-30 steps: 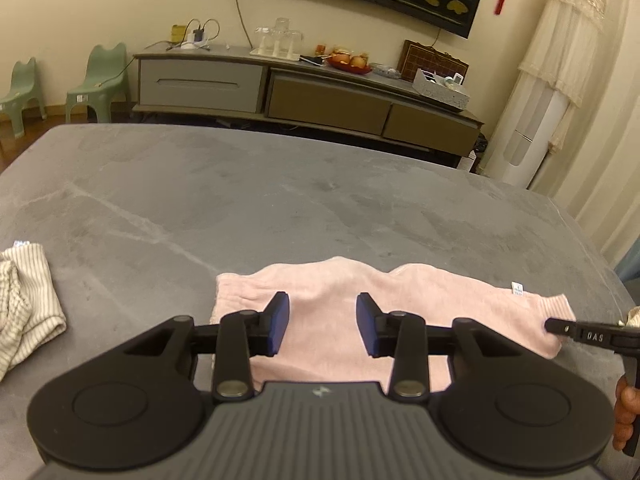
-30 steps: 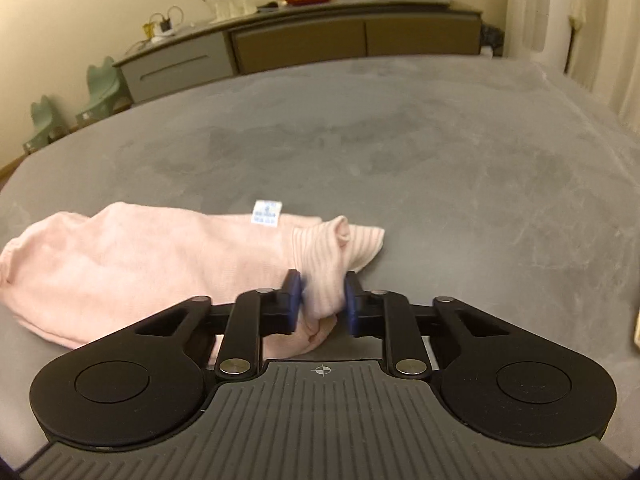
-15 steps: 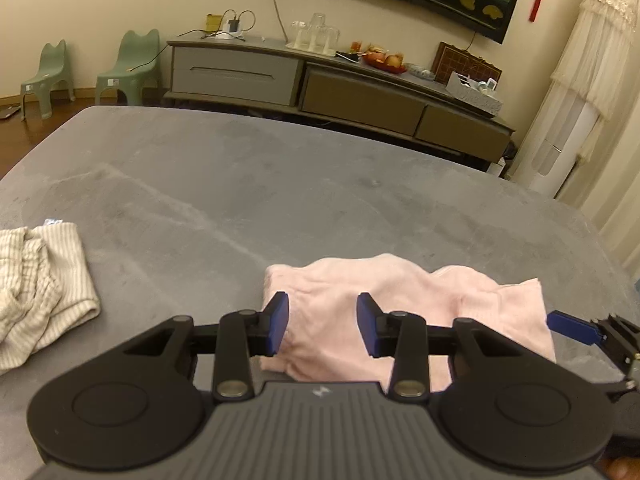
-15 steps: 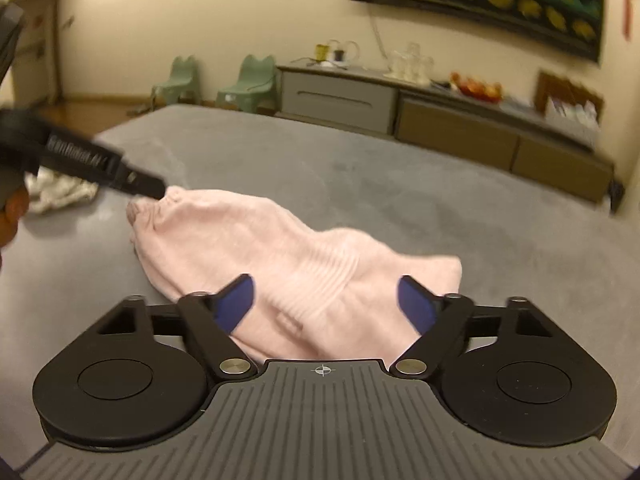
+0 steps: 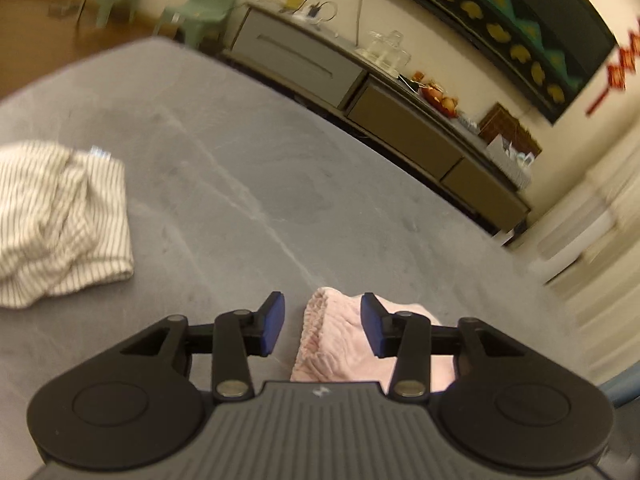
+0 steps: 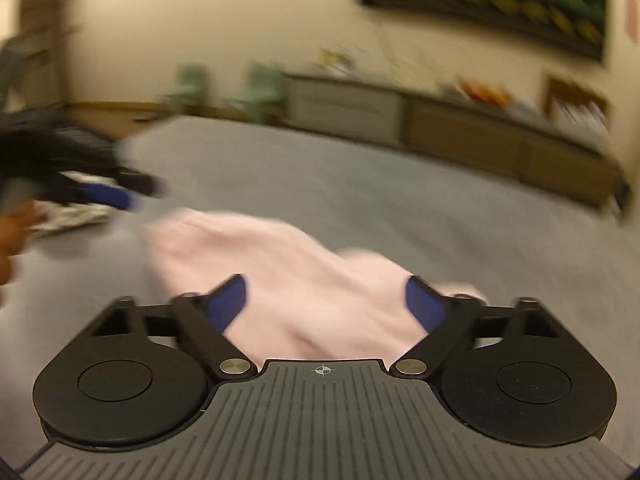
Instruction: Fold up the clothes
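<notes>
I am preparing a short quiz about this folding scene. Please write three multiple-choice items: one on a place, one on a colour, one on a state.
1. Where does the striped garment lie, seen from the left wrist camera?
A. On the table, far left
B. On a green chair
C. Between the left gripper fingers

2. What colour is the garment in front of the right gripper?
A. Blue
B. Pink
C. Black

3. How do the right gripper's fingers stand?
A. Clamped on cloth
B. Hidden
C. Spread wide apart

Answers:
1 A: it rests on the grey surface.
2 B: pale pink fabric.
3 C: the opening jaws press on nothing.
</notes>
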